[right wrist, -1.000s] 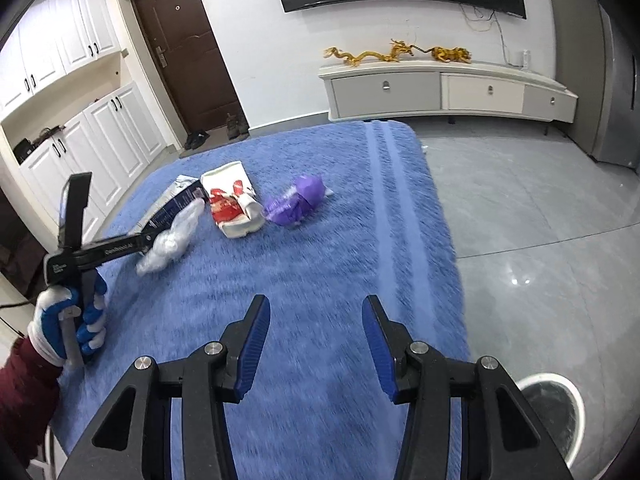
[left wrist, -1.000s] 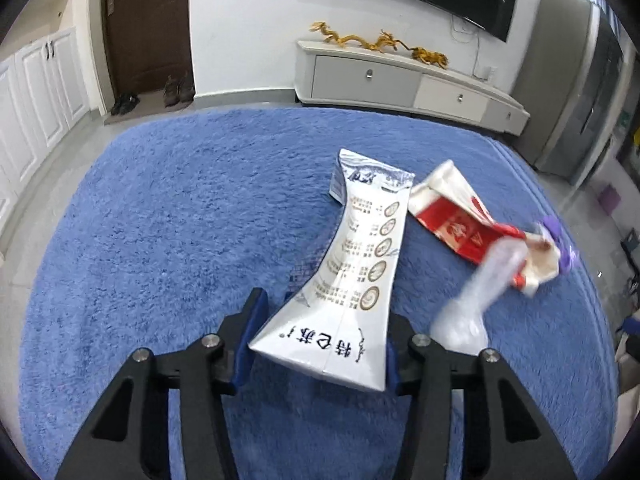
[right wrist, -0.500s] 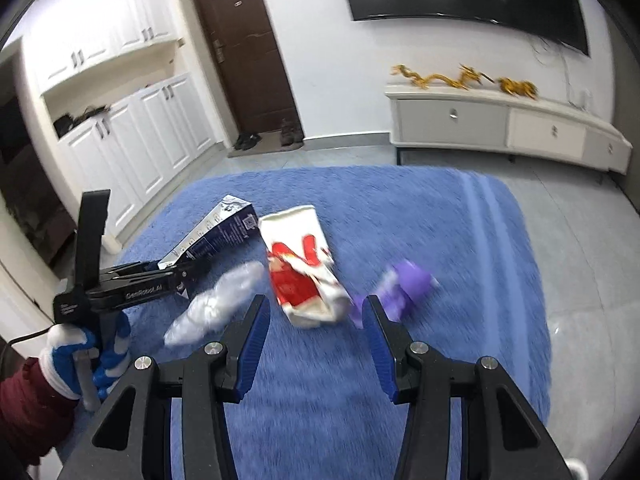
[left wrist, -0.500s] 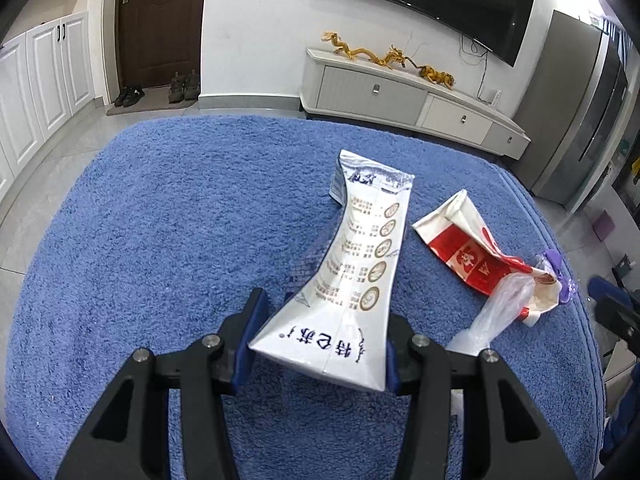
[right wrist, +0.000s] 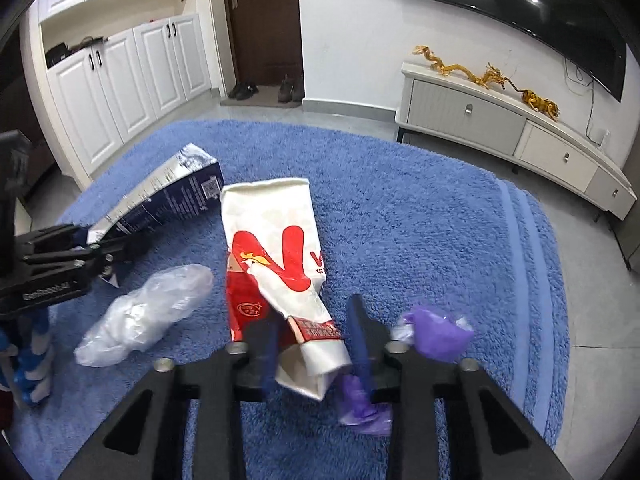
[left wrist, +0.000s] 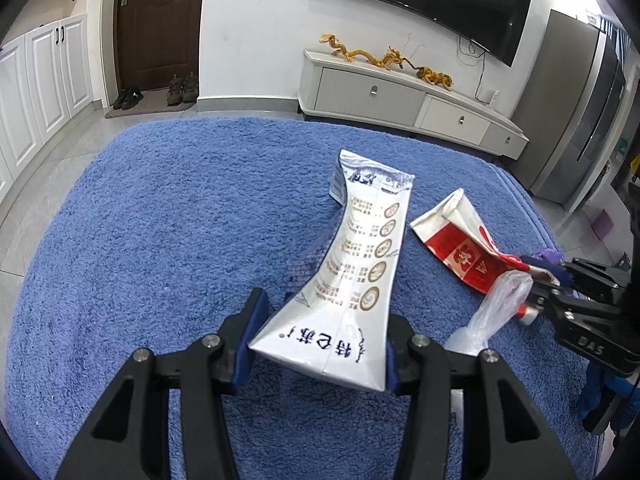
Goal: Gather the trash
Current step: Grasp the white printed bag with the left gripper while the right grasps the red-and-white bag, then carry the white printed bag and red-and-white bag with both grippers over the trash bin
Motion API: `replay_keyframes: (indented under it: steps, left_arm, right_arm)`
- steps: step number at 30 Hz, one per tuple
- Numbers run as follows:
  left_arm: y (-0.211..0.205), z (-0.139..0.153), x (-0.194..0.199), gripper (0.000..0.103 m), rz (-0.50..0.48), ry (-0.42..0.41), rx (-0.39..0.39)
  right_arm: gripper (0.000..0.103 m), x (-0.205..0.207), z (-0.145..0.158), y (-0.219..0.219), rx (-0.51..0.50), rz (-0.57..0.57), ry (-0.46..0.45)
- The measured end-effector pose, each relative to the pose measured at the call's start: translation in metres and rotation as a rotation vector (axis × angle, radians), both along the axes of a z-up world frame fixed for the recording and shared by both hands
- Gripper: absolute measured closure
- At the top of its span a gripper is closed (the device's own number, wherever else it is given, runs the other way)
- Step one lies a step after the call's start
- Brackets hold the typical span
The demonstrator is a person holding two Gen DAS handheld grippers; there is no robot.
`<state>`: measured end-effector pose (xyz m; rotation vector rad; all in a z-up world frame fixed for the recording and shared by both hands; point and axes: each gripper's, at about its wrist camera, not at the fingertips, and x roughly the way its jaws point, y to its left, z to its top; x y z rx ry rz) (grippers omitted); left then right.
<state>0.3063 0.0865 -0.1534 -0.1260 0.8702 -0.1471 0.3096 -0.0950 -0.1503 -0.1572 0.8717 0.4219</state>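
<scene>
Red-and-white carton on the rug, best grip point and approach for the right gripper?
Grip the red-and-white carton at its crumpled near end, coming low from the near side. That end sits between the open right gripper's fingers and is already narrowed; the far end is wider.

At the bottom centre the left gripper (left wrist: 320,338) clamps the white carton (left wrist: 352,280), which reaches up to mid-frame over the blue rug (left wrist: 160,220). To its right lies the red bag (left wrist: 464,248), a clear bag (left wrist: 496,304) below it. The right gripper (left wrist: 560,284) enters from the right edge beside them.
</scene>
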Motion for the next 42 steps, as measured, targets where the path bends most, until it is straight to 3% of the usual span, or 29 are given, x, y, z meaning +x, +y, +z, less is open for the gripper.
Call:
replay_keyframes:
  steps: [5,15,28,42]
  left_arm:
    - [0.003,0.004,-0.003,0.056,0.023,-0.018,-0.005]
    - [0.005,0.029,-0.03,0.056,0.071,-0.098,0.041]
    - [-0.029,0.088,-0.149,0.056,0.046,-0.287,0.242]
    - [-0.066,0.113,-0.24,0.056,-0.033,-0.354,0.229]
  right_arm:
    - [0.082,-0.003,0.005,-0.001,0.004,-0.04,-0.036]
    - [0.083,-0.04,0.053,-0.021,0.079,-0.088,-0.128]
    - [0.083,-0.132,0.073,-0.031,0.135,-0.075,-0.145]
    - [0.083,-0.227,0.084,-0.062,0.152,-0.123,-0.158]
